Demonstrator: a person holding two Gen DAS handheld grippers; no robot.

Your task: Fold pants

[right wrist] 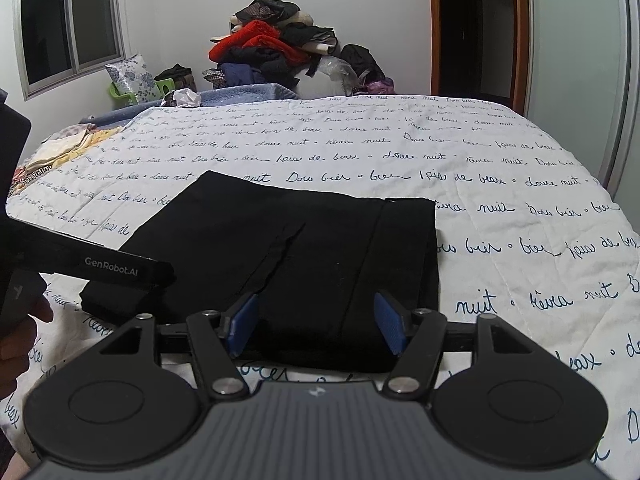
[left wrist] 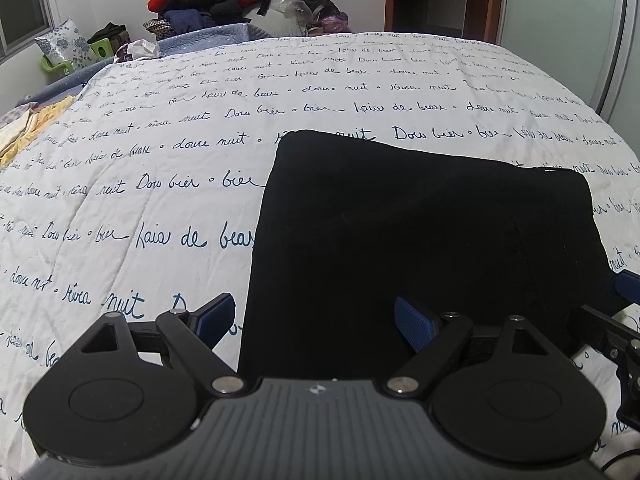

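Note:
The black pants (left wrist: pixel 420 240) lie folded into a flat rectangle on the white bedspread with blue script (left wrist: pixel 140 184). They also show in the right wrist view (right wrist: pixel 304 256). My left gripper (left wrist: pixel 316 320) is open and empty, hovering over the near left corner of the pants. My right gripper (right wrist: pixel 316 322) is open and empty, just above the near edge of the pants. The left gripper's body (right wrist: pixel 112 270) shows at the left of the right wrist view. The right gripper's finger (left wrist: pixel 628 284) shows at the right edge of the left wrist view.
A pile of clothes (right wrist: pixel 276 52) sits beyond the far edge of the bed. Yellow and patterned cloths (right wrist: pixel 64 148) lie at the bed's far left. A window (right wrist: pixel 68 28) is on the left wall, a doorway (right wrist: pixel 476 28) at the back right.

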